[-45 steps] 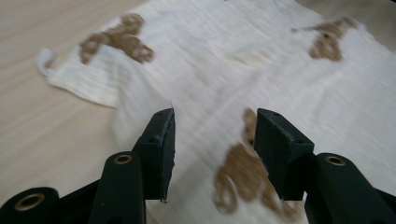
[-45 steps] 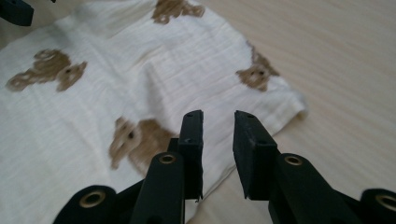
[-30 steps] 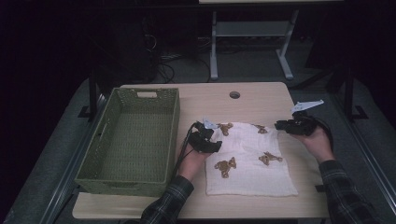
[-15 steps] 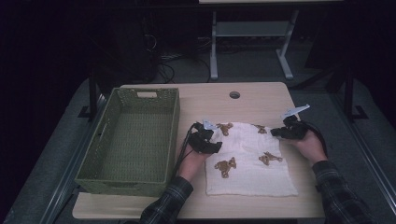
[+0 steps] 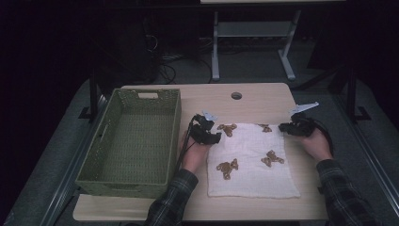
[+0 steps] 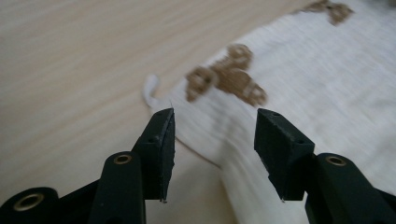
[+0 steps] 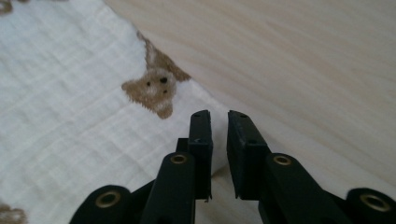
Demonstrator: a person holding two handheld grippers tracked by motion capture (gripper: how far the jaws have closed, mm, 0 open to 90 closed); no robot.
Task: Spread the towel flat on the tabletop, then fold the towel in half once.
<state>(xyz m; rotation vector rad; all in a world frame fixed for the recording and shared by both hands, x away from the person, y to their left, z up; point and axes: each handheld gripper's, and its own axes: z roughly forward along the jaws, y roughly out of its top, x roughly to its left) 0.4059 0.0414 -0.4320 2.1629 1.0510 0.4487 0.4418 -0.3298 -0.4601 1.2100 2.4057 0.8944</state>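
Pale wood-grain laminate forms the table top (image 5: pixel 263 101), which has rounded far corners and a round cable hole (image 5: pixel 236 95) near its far edge. A white cloth (image 5: pixel 251 162) printed with brown bear figures lies flat on the right half of the table. A green woven basket (image 5: pixel 134 141) stands on the left half, just beside the cloth, with a slot handle in its far wall.

The left gripper (image 5: pixel 207 133) sits at the cloth's far left corner. In the left gripper view its jaws stand apart over the cloth edge (image 6: pixel 219 140), with fabric between them and no pad pressing on it. A small curled tip of cloth lies just beyond the left jaw.

The right gripper (image 5: pixel 294 127) sits at the cloth's far right corner. In the right gripper view its jaws, having just been opening, show a narrow gap above the cloth edge beside a bear print (image 7: pixel 154 91); whether they pinch fabric cannot be told.

Grey carpet surrounds the table. A metal stand (image 5: pixel 251 52) and cables (image 5: pixel 162 59) occupy the dark background.
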